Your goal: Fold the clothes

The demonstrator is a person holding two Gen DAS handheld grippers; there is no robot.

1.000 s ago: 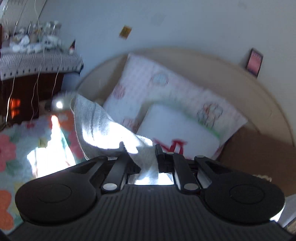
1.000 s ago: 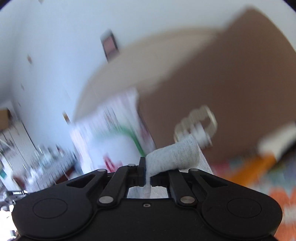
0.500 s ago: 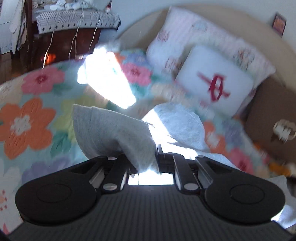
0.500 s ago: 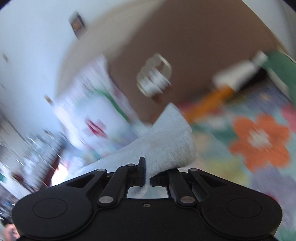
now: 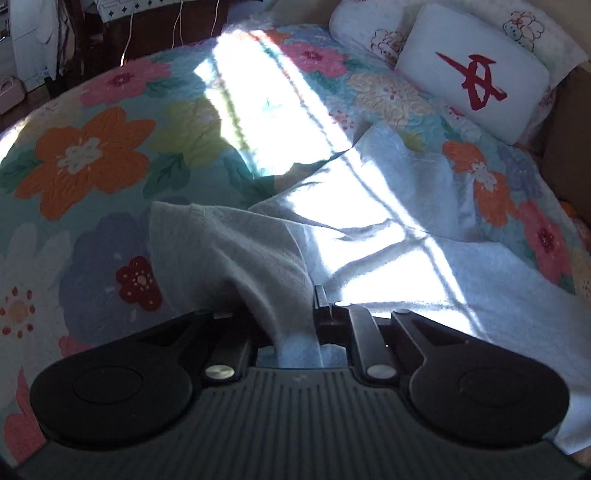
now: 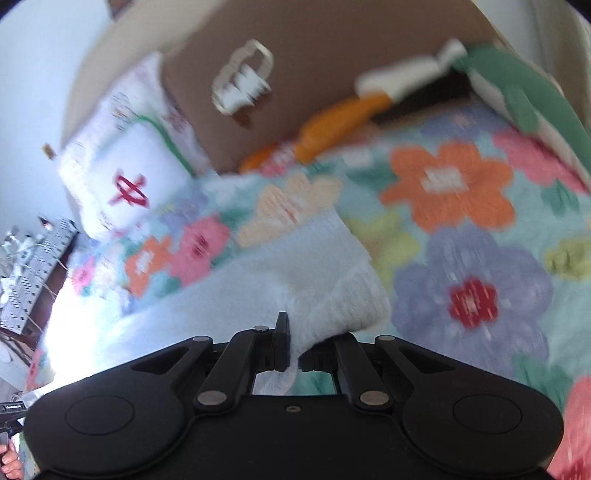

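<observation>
A pale grey-white garment [image 5: 388, 221] lies spread over the floral bedspread [image 5: 92, 155], partly lit by sun stripes. My left gripper [image 5: 295, 321] is shut on a bunched corner of it, low over the bed. My right gripper [image 6: 293, 350] is shut on another corner of the same garment [image 6: 314, 280], which drapes away to the left. The right wrist view is blurred.
A white pillow with a red mark [image 5: 472, 74] and a flowered pillow [image 5: 532, 33] lie at the bed's head. A brown headboard cushion [image 6: 332, 55] with a white print, orange [image 6: 340, 118] and green [image 6: 517, 81] items stand behind. A cluttered side table [image 6: 26, 273] stands left.
Both grippers have come down from a raised position toward the bed with the garment. The garment now lies spread on the bedspread instead of hanging in the air.
</observation>
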